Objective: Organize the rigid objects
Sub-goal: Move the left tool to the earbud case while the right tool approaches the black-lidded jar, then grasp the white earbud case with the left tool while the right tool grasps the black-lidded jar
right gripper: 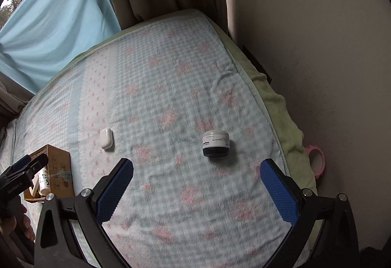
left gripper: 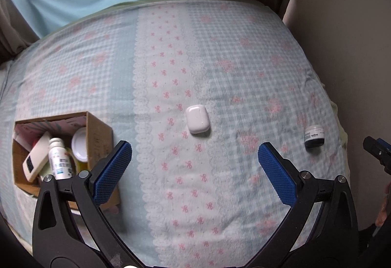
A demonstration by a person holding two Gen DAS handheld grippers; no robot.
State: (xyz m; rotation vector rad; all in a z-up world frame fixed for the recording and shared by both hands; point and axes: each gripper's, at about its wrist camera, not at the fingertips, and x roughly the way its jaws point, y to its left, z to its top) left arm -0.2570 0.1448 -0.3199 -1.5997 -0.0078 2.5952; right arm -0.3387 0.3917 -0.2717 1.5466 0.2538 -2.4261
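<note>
Both tools gape empty: left tool (left gripper: 195,170) faces the earbud case (left gripper: 197,118), right tool (right gripper: 196,184) the small jar (right gripper: 216,143). On the soft bed (right gripper: 171,77), either object could tip or sink, spoiling the grip.

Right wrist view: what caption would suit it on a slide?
Open right gripper hovers over a checked bedspread, facing a small jar; white earbud case and cardboard box lie left.
</note>
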